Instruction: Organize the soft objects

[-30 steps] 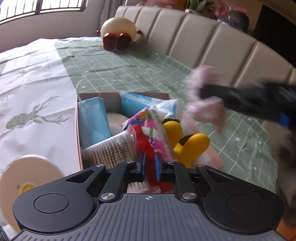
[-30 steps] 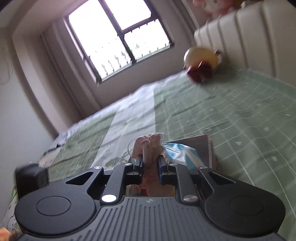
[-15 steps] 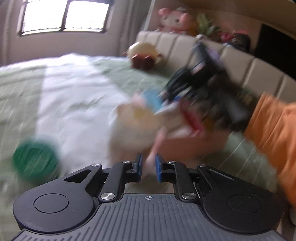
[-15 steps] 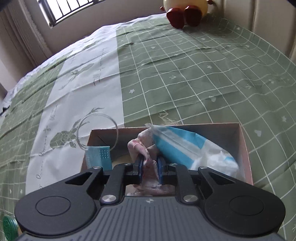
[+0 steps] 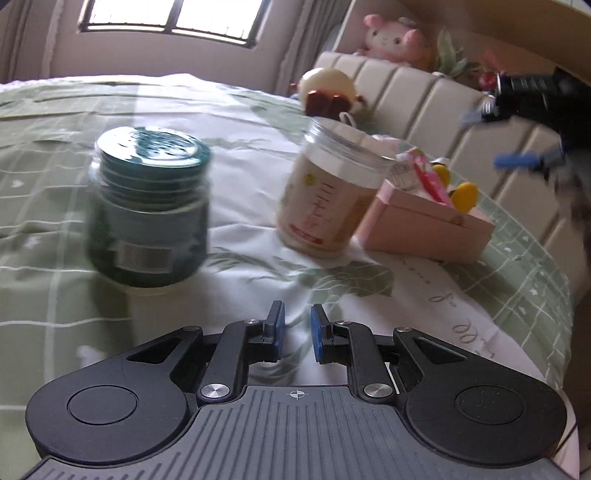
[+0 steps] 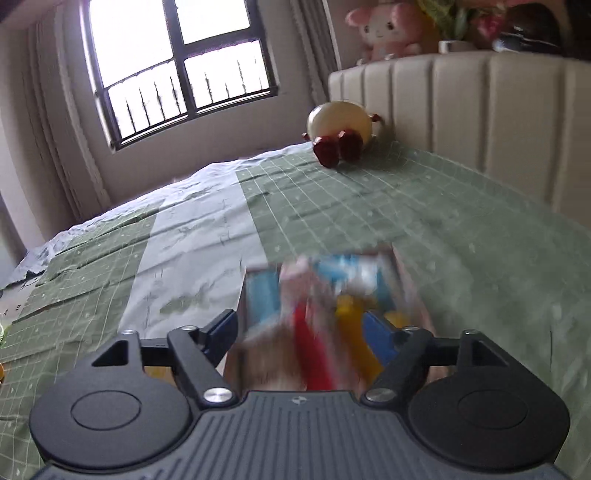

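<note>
A pink box (image 5: 424,225) on the bed holds soft things: a yellow plush (image 5: 463,194), bright packets and a blue mask (image 6: 260,299). In the right wrist view the box's contents are blurred under my right gripper (image 6: 301,330). Its jaws are opening wide, and its pads touch nothing. The left wrist view shows the right gripper (image 5: 495,140) above and to the right of the box. My left gripper (image 5: 297,326) hovers low over the bedspread in front of two jars, shut with only a narrow gap and nothing in it.
A green-lidded jar (image 5: 147,210) and a clear jar of cream-coloured contents (image 5: 328,192) stand on the bedspread left of the box. A round plush with red feet (image 6: 340,129) lies by the padded headboard (image 6: 480,110). A pink plush (image 6: 384,29) sits on top of the headboard.
The right gripper let go of the pink soft thing over the box, opened and pulled back. The left gripper swung left and down, from the box to the jars.
</note>
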`<move>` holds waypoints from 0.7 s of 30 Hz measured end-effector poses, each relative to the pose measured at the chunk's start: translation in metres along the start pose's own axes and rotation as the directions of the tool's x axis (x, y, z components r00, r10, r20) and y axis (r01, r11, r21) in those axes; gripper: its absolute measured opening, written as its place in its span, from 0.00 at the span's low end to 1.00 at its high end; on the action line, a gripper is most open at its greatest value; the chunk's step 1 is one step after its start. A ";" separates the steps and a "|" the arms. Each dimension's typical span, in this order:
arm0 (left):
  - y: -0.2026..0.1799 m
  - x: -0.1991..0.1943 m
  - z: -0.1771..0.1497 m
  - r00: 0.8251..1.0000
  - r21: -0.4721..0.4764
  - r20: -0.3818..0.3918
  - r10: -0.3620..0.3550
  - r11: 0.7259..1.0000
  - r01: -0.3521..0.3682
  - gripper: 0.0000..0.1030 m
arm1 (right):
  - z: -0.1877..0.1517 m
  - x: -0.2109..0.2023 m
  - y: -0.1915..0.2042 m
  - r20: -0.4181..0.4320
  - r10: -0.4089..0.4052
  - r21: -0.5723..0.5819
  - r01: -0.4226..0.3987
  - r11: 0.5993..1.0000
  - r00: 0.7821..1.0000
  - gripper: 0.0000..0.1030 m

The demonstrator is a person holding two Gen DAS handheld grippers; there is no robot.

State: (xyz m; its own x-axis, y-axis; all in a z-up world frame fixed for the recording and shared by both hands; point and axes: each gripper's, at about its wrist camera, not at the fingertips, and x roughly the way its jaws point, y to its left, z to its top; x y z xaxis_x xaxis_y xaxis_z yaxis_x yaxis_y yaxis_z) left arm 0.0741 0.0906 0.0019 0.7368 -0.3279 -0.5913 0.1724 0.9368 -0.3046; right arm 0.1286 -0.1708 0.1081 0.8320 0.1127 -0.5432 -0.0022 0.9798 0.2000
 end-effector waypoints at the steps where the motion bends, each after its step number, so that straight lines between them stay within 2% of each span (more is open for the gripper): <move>1: -0.001 0.003 0.002 1.000 -0.004 -0.003 -0.003 1.000 0.003 0.16 | -0.019 0.003 0.004 -0.001 0.002 -0.009 -0.002 1.000 1.000 0.75; 4: -0.012 0.009 0.004 1.000 0.037 -0.005 0.022 0.999 -0.022 0.17 | -0.059 0.026 0.014 -0.092 -0.010 -0.085 0.002 0.996 0.996 0.75; 7: -0.029 0.016 0.003 0.996 0.105 0.007 0.086 0.991 -0.087 0.17 | -0.088 0.050 0.012 -0.170 -0.049 -0.100 0.032 0.994 0.984 0.75; 9: -0.037 0.019 0.003 0.992 0.141 0.015 0.123 0.982 -0.124 0.17 | -0.100 0.047 0.013 -0.120 -0.057 -0.153 0.038 0.987 0.991 0.81; 11: -0.040 0.021 0.003 0.990 0.145 0.023 0.142 0.979 -0.144 0.17 | -0.100 0.044 0.015 -0.123 -0.076 -0.170 0.054 0.984 0.990 0.86; 15: -0.033 0.024 0.006 0.991 0.088 0.029 0.128 0.988 -0.130 0.17 | -0.101 0.046 0.016 -0.133 -0.111 -0.161 0.089 0.983 0.985 0.95; 21: -0.030 0.025 0.007 0.993 0.066 0.032 0.117 0.991 -0.119 0.17 | -0.111 0.046 0.011 -0.090 -0.095 -0.184 0.078 0.980 0.991 1.00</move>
State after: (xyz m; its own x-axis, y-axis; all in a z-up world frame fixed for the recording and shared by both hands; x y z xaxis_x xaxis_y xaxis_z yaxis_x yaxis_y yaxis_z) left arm 0.0914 0.0551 0.0014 0.7724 -0.2117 -0.5988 0.1261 0.9752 -0.1820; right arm 0.1051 -0.1369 -0.0048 0.7753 0.0331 -0.6308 -0.0398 0.9992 0.0035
